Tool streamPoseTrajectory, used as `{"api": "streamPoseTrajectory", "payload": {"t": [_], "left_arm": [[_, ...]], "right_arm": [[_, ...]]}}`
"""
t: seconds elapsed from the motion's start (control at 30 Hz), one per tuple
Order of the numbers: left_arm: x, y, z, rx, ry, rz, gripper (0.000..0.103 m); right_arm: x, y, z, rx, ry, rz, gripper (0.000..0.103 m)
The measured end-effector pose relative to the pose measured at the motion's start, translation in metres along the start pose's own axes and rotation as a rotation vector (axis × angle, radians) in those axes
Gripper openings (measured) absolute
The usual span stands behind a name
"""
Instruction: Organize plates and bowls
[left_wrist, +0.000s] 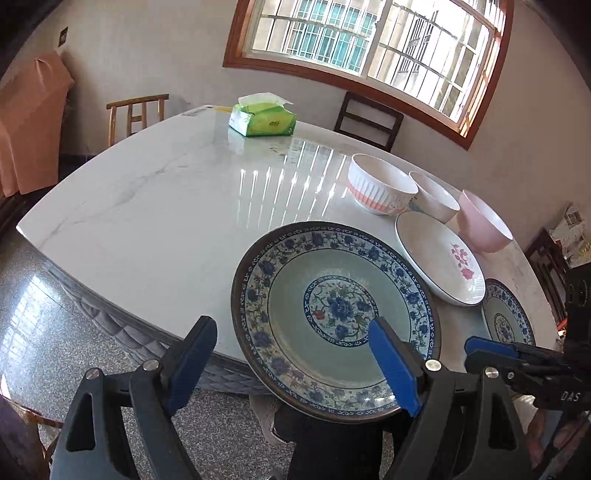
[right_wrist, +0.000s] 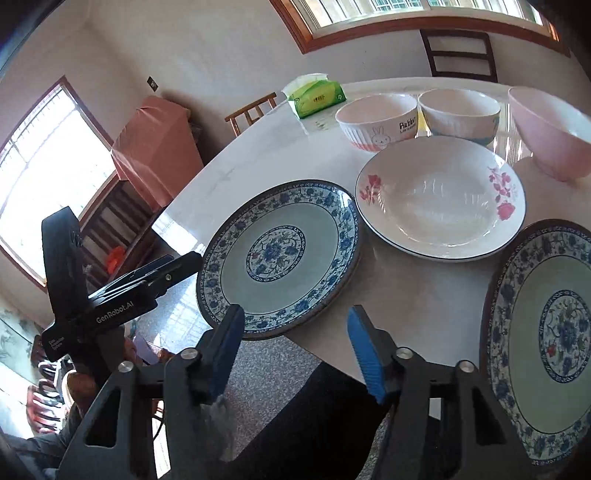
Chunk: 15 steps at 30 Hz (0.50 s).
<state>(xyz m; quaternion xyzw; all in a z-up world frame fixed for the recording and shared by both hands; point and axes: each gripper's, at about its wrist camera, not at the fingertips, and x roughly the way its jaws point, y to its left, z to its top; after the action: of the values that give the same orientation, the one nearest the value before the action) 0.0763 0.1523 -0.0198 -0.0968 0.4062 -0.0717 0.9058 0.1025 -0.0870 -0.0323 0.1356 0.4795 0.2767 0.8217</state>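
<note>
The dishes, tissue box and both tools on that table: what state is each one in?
Left blue-patterned plate: flat, overhanging the table edge.
Right blue-patterned plate: flat, empty.
White flowered plate: upright, empty.
Rabbit bowl: upright, empty.
White bowl: upright, empty.
Pink bowl: upright, empty.
Tissue box: open, tissue sticking out.
Left tool: open, holding nothing.
Right tool: open, holding nothing.

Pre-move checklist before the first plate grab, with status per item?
1. Left gripper open: ok, nothing between the fingers.
2. Right gripper open: ok, holds nothing.
3. Near blue-patterned plate reachable: ok, its rim overhangs the table edge toward the grippers.
4. Second blue-patterned plate free: ok, nothing on it.
5. White floral plate clear of the near plate: cannot tell, rims look very close.
6. Three bowls, rabbit bowl, white bowl, pink bowl, upright and unstacked: ok.
</note>
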Motion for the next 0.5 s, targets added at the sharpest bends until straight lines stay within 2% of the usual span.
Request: {"api": "streamPoseTrajectory", "payload": {"t": [0.1,0.17,0.33,0.5], "left_arm": [[0.011,-0.002,0.01,0.046,0.02,0.056,0.086],[0.019,0.003,0.016,0.053,0.05,0.038,0.086],[0.041,0.018,0.029,0.046,0.126,0.049,0.086],[0.054,0.029,0.035,0.021,0.185,0.006,0.085]], "right_arm": [[0.014,-0.01,0.003,0.061,0.024,-0.001,0.045],[0.017,-0.016,0.006,0.097,0.031,0.011,0.045],[0.023,-0.023,0.014,0.138,0.041,0.005,0.045],[0.034,-0.028,0.021,0.156,0.062,-0.003,0.045]]}}
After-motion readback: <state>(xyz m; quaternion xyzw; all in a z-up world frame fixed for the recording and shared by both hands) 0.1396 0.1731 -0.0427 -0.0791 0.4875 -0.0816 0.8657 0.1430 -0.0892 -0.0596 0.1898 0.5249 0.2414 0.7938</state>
